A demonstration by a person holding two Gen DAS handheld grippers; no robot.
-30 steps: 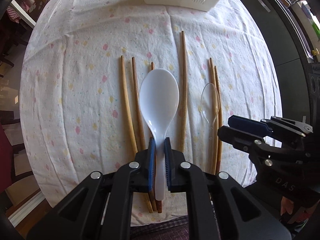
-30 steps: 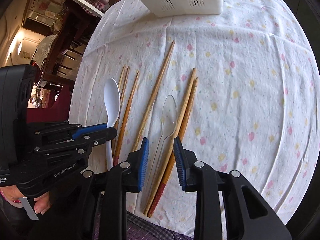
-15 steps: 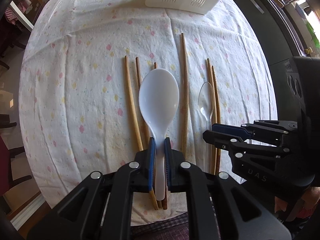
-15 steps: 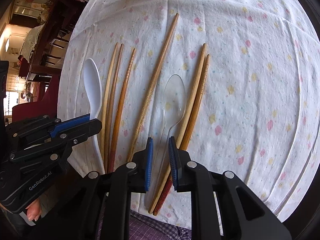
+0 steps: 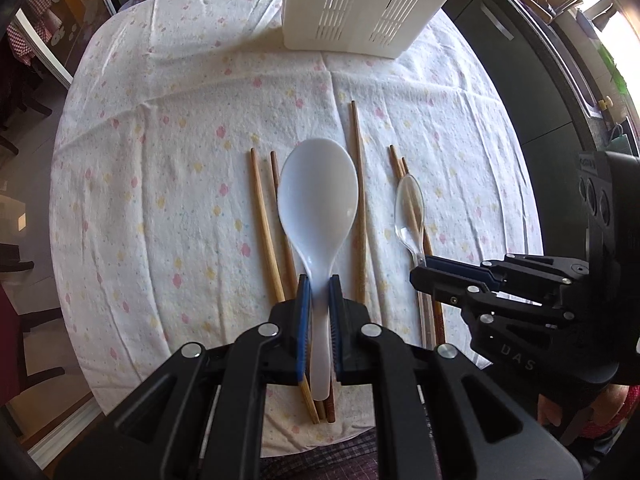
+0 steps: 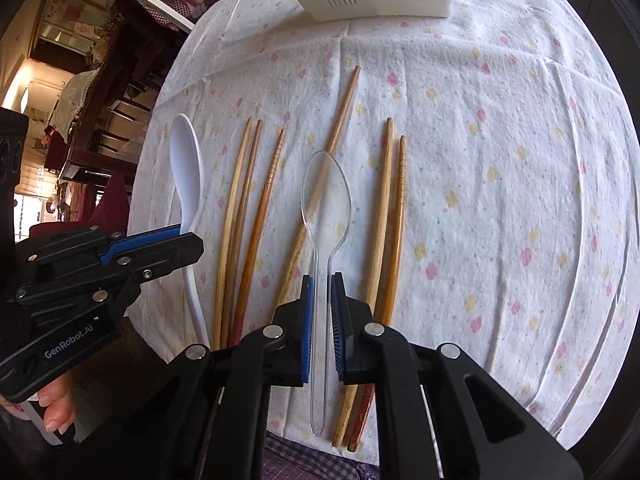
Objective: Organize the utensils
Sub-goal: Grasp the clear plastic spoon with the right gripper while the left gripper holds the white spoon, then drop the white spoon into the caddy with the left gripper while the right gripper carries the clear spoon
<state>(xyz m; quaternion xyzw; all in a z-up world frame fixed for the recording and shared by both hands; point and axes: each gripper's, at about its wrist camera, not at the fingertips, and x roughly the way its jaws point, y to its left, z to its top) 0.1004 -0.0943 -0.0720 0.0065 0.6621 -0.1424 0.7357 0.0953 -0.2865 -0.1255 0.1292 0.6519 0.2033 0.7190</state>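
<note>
Left gripper (image 5: 318,294) clenched on the handle of the white rice spoon (image 5: 318,204), blue pads pressing both sides of the narrow neck just below the bowl. Bowl straight ahead of the fingertips, concave face up, handle end trailing back between the fingers toward the camera. Spoon above the chopsticks (image 5: 264,224) on the desk (image 5: 160,184), covering parts of them: two to the left of the pads, one long chopstick just to the right.

Right gripper (image 6: 322,300) just closed, now grasping the clear plastic spoon (image 6: 326,200) by its thin handle. Clear bowl directly ahead of the fingertips, handle tip reaching back past the pads toward the camera. Pair of chopsticks (image 6: 390,216) just right of the pads, a single long one passing behind the clear bowl, three more (image 6: 248,208) to the left. From the left wrist view, right gripper (image 5: 420,274) off to the right of the left one, clear spoon (image 5: 410,208) rising from its tips.

White slotted utensil holder (image 5: 360,12) well ahead of both grippers, at the far edge of the floral tablecloth (image 6: 500,160). Fingers of a hand (image 6: 56,408) visible under the left gripper (image 6: 192,244) at the lower left of the right wrist view.
</note>
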